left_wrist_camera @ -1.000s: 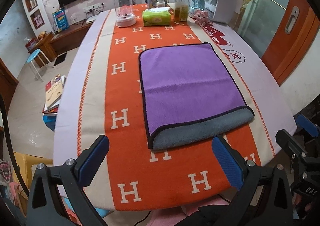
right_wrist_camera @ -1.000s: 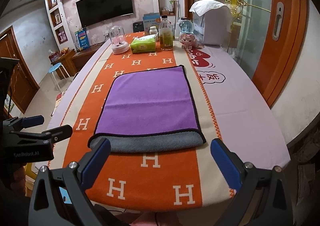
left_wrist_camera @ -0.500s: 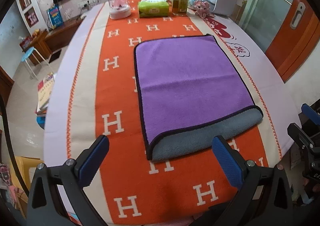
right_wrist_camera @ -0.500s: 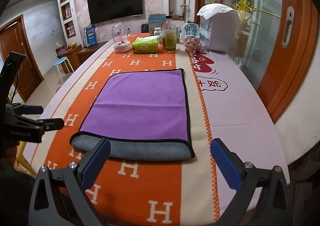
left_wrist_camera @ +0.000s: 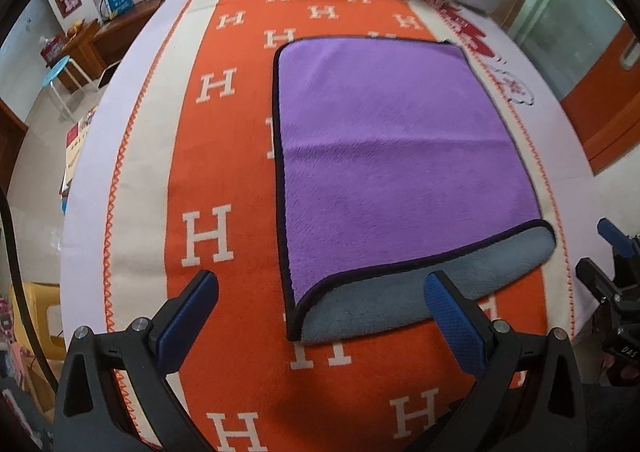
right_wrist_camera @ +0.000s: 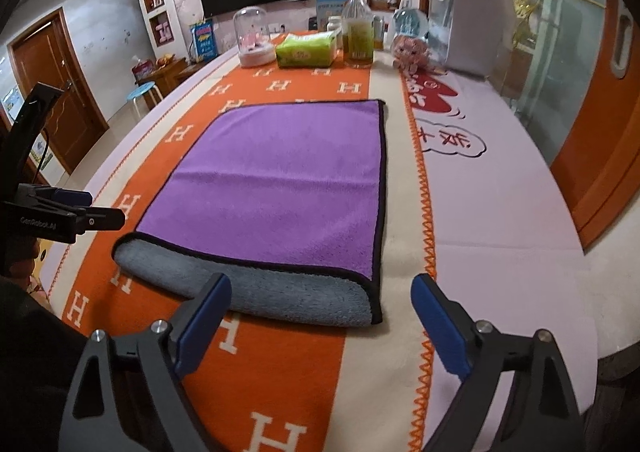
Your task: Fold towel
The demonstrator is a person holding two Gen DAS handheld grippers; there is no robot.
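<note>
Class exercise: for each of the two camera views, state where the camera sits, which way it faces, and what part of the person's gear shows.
Left wrist: rides the left hand-held gripper, facing along the table at the towel; the right hand-held gripper shows at the right edge.
Right wrist: rides the right hand-held gripper, facing the same way; the left one shows at left.
Shared: towel, green tissue pack.

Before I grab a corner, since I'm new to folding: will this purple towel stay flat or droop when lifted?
The purple towel will probably droop: its near edge already curls over softly, showing the gray underside. The plush pile likely grips the orange tablecloth, so pushing may bunch it. It looks light and unbreakable.
</note>
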